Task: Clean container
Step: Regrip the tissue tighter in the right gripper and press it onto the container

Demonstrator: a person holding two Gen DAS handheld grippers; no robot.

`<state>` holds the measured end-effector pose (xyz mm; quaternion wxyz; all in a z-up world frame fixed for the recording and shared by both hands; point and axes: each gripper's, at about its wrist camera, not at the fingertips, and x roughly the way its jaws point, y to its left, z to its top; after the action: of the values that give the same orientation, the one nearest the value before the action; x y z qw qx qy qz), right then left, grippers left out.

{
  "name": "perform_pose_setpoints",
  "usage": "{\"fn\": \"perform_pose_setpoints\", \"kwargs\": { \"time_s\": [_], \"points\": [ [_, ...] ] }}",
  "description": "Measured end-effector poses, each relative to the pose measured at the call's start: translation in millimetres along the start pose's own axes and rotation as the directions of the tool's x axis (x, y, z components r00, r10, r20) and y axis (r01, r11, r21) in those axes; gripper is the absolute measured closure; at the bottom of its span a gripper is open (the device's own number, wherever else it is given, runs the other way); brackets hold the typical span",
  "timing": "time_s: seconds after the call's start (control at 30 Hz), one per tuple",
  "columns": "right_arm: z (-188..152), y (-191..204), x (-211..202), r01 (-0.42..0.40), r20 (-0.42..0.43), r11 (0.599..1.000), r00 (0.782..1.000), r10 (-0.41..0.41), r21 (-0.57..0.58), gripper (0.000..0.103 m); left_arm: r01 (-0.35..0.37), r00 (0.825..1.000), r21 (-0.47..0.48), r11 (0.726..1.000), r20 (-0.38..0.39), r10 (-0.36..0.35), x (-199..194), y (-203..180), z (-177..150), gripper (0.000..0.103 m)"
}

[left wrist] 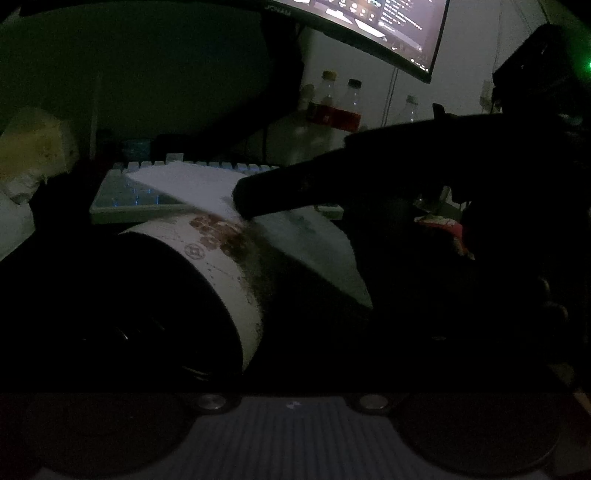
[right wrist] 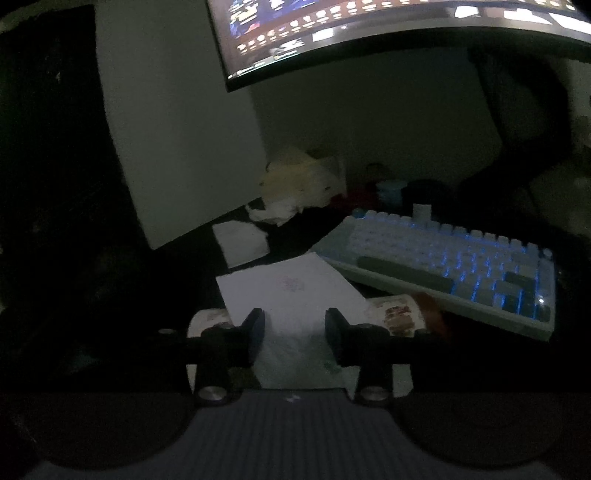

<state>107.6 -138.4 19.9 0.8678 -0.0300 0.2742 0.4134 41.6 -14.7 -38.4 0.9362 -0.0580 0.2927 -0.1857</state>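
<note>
The scene is very dark. A white cylindrical container point(left wrist: 221, 266) with brown stains lies on its side close in front of the left camera, its dark end facing left. My left gripper's fingers are lost in the blackness, so its grip does not show. A white tissue point(left wrist: 192, 181) is draped over the container. The dark right gripper point(left wrist: 243, 203) reaches in from the right and rests on that tissue. In the right wrist view, my right gripper point(right wrist: 294, 328) stands open, with the tissue point(right wrist: 288, 291) lying between its fingers point(right wrist: 255, 328) over the stained container point(right wrist: 399, 317).
A backlit keyboard point(right wrist: 461, 266) lies just behind the container. A lit monitor point(right wrist: 369, 29) hangs above. Crumpled paper and a yellowish lump point(right wrist: 295, 184) sit at the back, with a folded white sheet point(right wrist: 240, 240) nearby. Bottles point(left wrist: 340, 107) stand by the wall.
</note>
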Motion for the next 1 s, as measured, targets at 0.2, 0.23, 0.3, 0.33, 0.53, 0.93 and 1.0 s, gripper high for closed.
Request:
{"fn": "perform_pose_setpoints", "kwargs": {
  "time_s": [0.2,0.23,0.3,0.33,0.53,0.93,1.0],
  "points": [
    [1,-13,-6,0.026,0.023,0.998,0.999,-0.028,0.063,0.063,0.000,1.000,-0.002,1.000,0.001,0.000,4,13,12,0.000],
    [2,-14,-6,0.042,0.035,0.997,0.998,-0.045,0.066,0.061,-0.004,1.000,0.000,1.000,-0.003,0.004,-1,4,10,0.000],
    [3,-14,-3,0.052,0.024,0.997,0.998,-0.053,0.059,0.057,-0.005,1.000,0.004,1.000,-0.005,0.005,-1,1,10,0.000],
    [1,-14,0,0.048,0.011,0.997,0.999,-0.049,0.057,0.056,-0.004,1.000,0.004,1.000,-0.006,0.004,0,3,12,0.000],
    [-3,-3,0,0.058,0.034,0.998,0.998,-0.058,-0.008,0.099,-0.012,1.000,0.018,1.000,0.007,0.012,-6,15,-1,0.000],
    [4,16,5,-0.068,0.012,0.997,0.998,0.068,-0.022,0.099,0.006,1.000,0.031,0.999,0.011,-0.006,-9,44,2,0.000],
    [4,7,7,-0.019,0.006,1.000,1.000,0.020,-0.013,0.099,0.010,1.000,0.029,1.000,0.012,-0.011,-7,49,5,0.000]
  ]
}}
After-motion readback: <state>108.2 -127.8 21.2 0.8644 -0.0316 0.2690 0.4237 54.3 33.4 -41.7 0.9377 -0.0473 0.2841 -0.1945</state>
